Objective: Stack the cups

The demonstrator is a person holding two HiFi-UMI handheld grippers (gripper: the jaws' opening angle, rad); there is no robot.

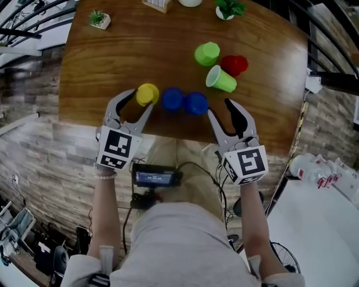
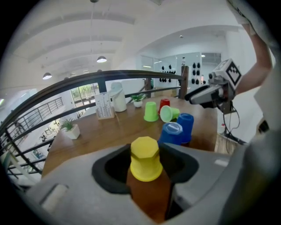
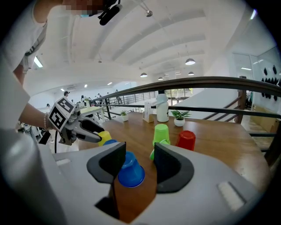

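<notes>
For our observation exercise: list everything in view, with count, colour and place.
table: one, brown wood, under everything
yellow cup: one, upside down, near edge
blue cups: two, just right of it
green cups: two, table's right side, one on its side
red cup: one, beside them
potted plants: two, white pots, far edge
white jug: one, far edge
black device: one, at the person's waist
left gripper: grey, fingers apart around the yellow cup
right gripper: grey, fingers apart, facing a blue cup
</notes>
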